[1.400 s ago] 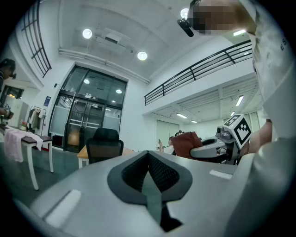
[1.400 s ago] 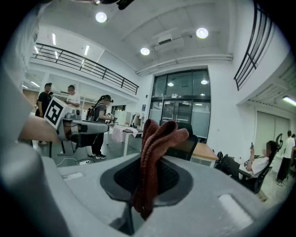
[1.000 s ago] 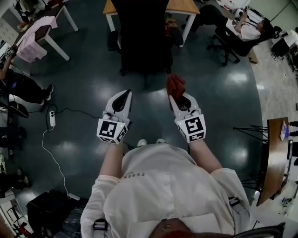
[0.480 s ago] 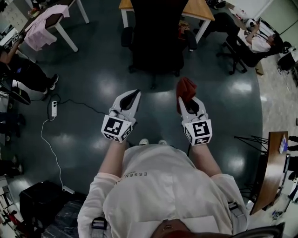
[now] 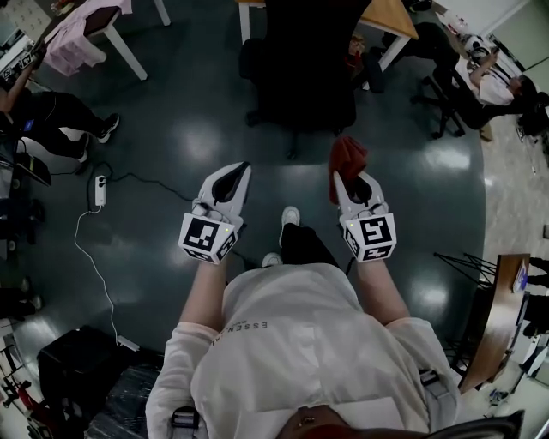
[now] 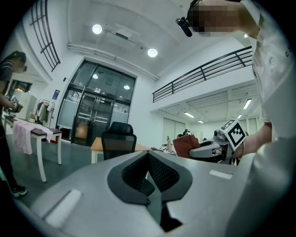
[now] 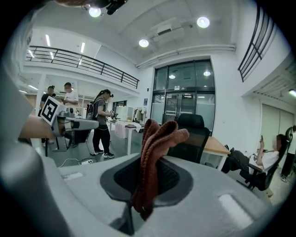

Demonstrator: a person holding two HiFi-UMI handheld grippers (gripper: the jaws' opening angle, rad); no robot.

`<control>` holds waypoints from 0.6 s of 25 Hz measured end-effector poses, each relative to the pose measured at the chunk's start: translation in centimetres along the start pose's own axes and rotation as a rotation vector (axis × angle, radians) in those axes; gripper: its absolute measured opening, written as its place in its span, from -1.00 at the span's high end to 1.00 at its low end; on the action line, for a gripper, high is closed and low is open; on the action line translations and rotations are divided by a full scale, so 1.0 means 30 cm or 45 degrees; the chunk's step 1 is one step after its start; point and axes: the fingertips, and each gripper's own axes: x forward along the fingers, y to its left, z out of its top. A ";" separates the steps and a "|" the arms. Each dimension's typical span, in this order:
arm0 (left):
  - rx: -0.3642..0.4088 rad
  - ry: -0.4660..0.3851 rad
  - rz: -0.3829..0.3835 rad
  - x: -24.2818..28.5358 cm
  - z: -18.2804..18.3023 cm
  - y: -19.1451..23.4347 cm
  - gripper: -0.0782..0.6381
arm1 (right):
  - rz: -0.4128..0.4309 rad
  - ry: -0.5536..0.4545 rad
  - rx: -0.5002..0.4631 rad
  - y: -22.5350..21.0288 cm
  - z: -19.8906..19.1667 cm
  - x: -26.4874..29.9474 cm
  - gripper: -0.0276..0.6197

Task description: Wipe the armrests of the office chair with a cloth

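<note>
1. Nearest to the camera, one shoe (image 5: 290,214) of the person is now set forward on the dark floor (image 5: 171,137). A second ago both feet stood side by side, so the person has begun to walk.
2. The left gripper (image 5: 238,174) is held out in front of the body. In its own view the jaws are pressed together with nothing between them.
3. The right gripper (image 5: 352,182) is held at about the same height, well apart from the left one. Its jaws are closed on the red-brown cloth (image 5: 346,157), which sticks up out of them in a folded bunch (the right gripper view shows the fold clearly, (image 7: 155,148)). This hold looks the same as a second ago.
4. Further on stands the black office chair (image 5: 304,69), with its back to the person and a wooden desk (image 5: 390,17) behind it. Over the last second it has moved to the right in the head view, and it now lies more in line with the cloth.
5. The armrests (image 5: 250,58) are dark and hard to separate from the seat. The cloth is near the chair but not touching it, so I judge that the wiping is not yet begun. The person is only approaching, and must come closer before the cloth can reach an armrest.
</note>
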 end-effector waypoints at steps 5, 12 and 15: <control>-0.054 0.006 0.041 0.116 -0.040 0.161 0.73 | 0.068 0.020 0.001 -0.062 0.010 0.237 0.76; -0.074 0.047 0.128 0.385 -0.054 0.469 0.73 | 0.162 0.036 -0.049 -0.230 0.103 0.639 0.76; -0.098 0.060 0.150 0.492 -0.070 0.601 0.73 | 0.199 0.063 -0.079 -0.286 0.114 0.821 0.76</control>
